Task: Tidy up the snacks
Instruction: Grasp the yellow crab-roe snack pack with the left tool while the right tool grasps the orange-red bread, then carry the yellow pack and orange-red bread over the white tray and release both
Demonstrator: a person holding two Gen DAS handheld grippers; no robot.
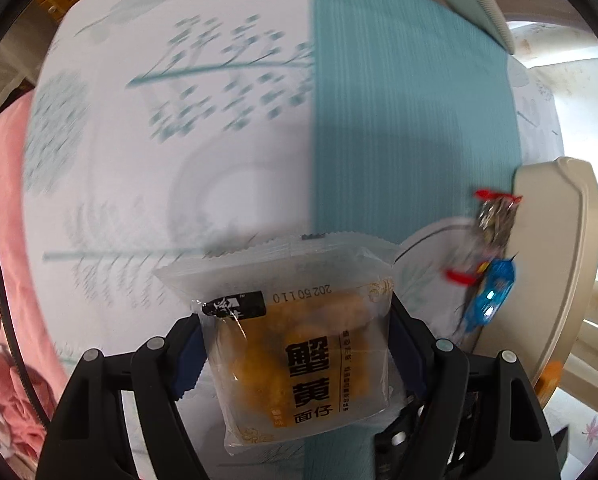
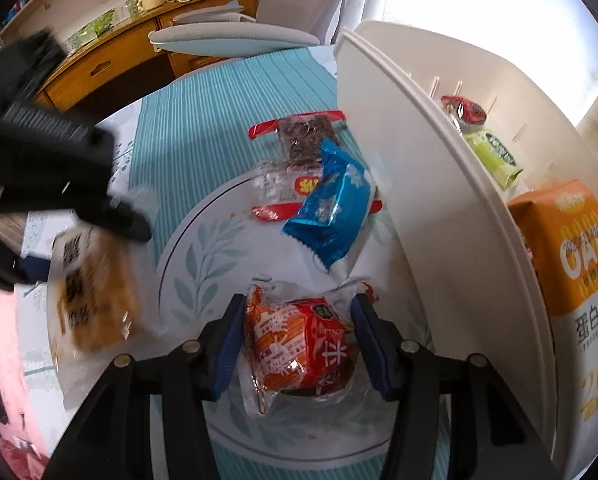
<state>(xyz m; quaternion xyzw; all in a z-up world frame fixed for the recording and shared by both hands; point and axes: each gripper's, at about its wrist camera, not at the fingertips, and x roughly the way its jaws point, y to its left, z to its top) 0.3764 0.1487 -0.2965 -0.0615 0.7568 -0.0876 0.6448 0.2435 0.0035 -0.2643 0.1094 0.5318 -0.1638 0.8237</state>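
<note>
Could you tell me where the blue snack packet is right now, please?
In the right wrist view the blue snack packet lies on the tablecloth, overlapping the red-ended clear packet, just left of the white bin.

oats box (image 2: 579, 256) cut off by edge; left tool (image 2: 59, 168) perhaps motion-blurred.

A table under a white leaf-print cloth (image 2: 187, 280) with a teal striped band (image 2: 203, 120); a cream bin (image 2: 439, 200) at three o'clock, snack packets (image 2: 331, 200) beside it.
</note>
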